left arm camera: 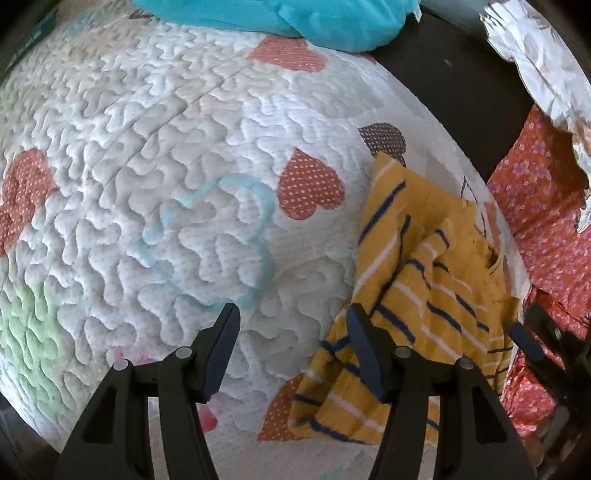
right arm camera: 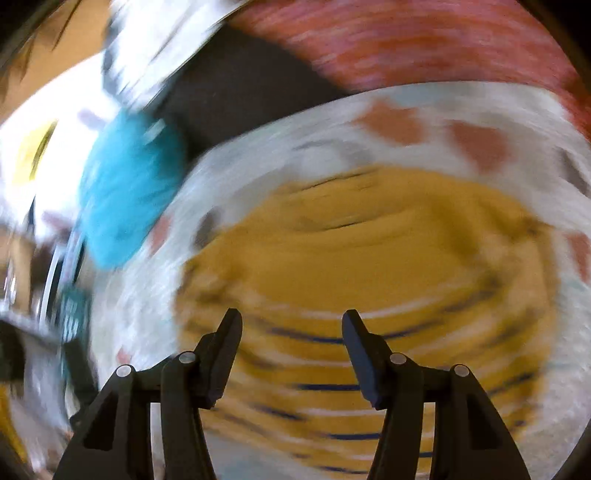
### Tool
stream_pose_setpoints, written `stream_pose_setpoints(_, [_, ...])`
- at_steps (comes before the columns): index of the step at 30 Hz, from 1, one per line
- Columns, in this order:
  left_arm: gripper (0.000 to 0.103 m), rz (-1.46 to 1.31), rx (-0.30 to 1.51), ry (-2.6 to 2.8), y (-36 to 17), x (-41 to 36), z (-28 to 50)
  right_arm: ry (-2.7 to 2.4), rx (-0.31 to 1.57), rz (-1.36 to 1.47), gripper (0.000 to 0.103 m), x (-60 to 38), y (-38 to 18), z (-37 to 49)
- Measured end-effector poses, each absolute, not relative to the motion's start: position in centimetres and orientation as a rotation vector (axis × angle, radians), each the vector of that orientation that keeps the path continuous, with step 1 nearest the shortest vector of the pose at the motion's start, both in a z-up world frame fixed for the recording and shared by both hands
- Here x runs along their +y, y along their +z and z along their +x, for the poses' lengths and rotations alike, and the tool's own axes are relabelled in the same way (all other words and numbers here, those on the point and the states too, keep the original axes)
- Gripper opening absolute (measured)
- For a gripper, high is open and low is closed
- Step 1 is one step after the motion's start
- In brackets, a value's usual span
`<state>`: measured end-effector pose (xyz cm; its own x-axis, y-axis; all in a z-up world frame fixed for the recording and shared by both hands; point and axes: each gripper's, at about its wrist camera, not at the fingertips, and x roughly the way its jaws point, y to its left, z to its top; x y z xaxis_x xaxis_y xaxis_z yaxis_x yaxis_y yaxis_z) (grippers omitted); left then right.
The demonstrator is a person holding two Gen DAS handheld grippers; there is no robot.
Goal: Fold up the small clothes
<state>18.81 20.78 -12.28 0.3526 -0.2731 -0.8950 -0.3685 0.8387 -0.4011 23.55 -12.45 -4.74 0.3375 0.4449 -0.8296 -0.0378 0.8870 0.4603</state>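
Mustard-yellow cotton with navy and white stripes, that's the little garment in play here, and it lies rumpled on the white quilted blanket with the heart patches, over toward the blanket's right edge as the left wrist view has it. It looks bunched and overlapped on itself with uneven edges, so I'd call it somewhere mid-fold at best: maybe one rough fold in, definitely not a tidy square yet. It needs flattening and at least another fold. A turquoise garment sits at the far end of the blanket in a soft heap, and I can't tell whether that one is folded. Red floral fabric lies off the blanket's edge to the right.

The left gripper hangs over the blanket with its fingers spread about halfway, nothing between them. Its right finger overlaps the yellow cloth's edge in the view, though whether it actually touches I can't say.

The right gripper is just as plainly parted, roughly halfway too, and empty. Its view is smeared (heavy motion blur, everything swirls), but the striped garment fills the picture right below it, so it's hovering above the cloth and not pinching anything. The turquoise blob shows off to its left.
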Motion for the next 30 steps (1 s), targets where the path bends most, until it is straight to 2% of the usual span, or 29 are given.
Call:
stream_pose_setpoints(4, [0.059, -0.619, 1.258, 0.038, -12.9, 20.4, 18.3, 0.419, 1.309, 0.307, 0.062, -4.5, -6.9, 26.0])
stream_pose_setpoints(10, [0.062, -0.684, 1.288, 0.007, -14.0, 19.7, 17.8, 0.381, 1.449, 0.212, 0.062, 1.2, -10.5, 30.9])
stream_pose_setpoints(12, [0.066, -0.721, 1.294, -0.002, -14.1, 19.7, 17.5, 0.365, 1.464, 0.157, 0.065, 2.7, -11.0, 31.9])
stream_pose_setpoints(14, [0.067, -0.733, 1.296, -0.005, -14.2, 19.6, 17.1, 0.351, 1.498, 0.098, 0.075, 3.8, -11.7, 32.5])
stream_pose_setpoints(20, [0.070, -0.617, 1.286, 0.026, -14.0, 17.0, 16.6, 0.338, 1.527, -0.206, 0.086, 7.9, -13.5, 31.9])
stream_pose_setpoints(21, [0.069, -0.597, 1.284, 0.031, -14.0, 16.2, 16.6, 0.340, 1.516, -0.271, 0.084, 8.4, -13.6, 31.4])
stream_pose_setpoints(22, [0.068, -0.575, 1.285, 0.034, -14.0, 15.8, 16.6, 0.331, 1.492, -0.347, 0.075, 8.7, -13.8, 30.9])
stream_pose_setpoints(23, [0.053, -0.551, 1.285, 0.031, -13.9, 15.2, 16.5, 0.308, 1.460, -0.421, 0.055, 8.9, -13.8, 30.3])
stream_pose_setpoints(24, [0.025, -0.525, 1.282, 0.024, -13.7, 14.6, 16.5, 0.297, 1.438, -0.457, 0.046, 9.0, -13.7, 29.9])
stream_pose_setpoints(25, [0.009, -0.528, 1.281, -0.006, -13.6, 13.9, 16.6, 0.310, 1.414, -0.469, 0.032, 8.7, -13.3, 29.4])
stream_pose_setpoints(26, [0.006, -0.539, 1.293, -0.032, -13.7, 13.3, 16.8, 0.316, 1.406, -0.461, 0.020, 8.4, -13.0, 29.1])
stream_pose_setpoints(30, [0.006, -0.538, 1.247, -0.095, -12.4, 10.5, 16.1, 0.335, 1.346, -0.334, 0.017, 5.4, -10.1, 28.0])
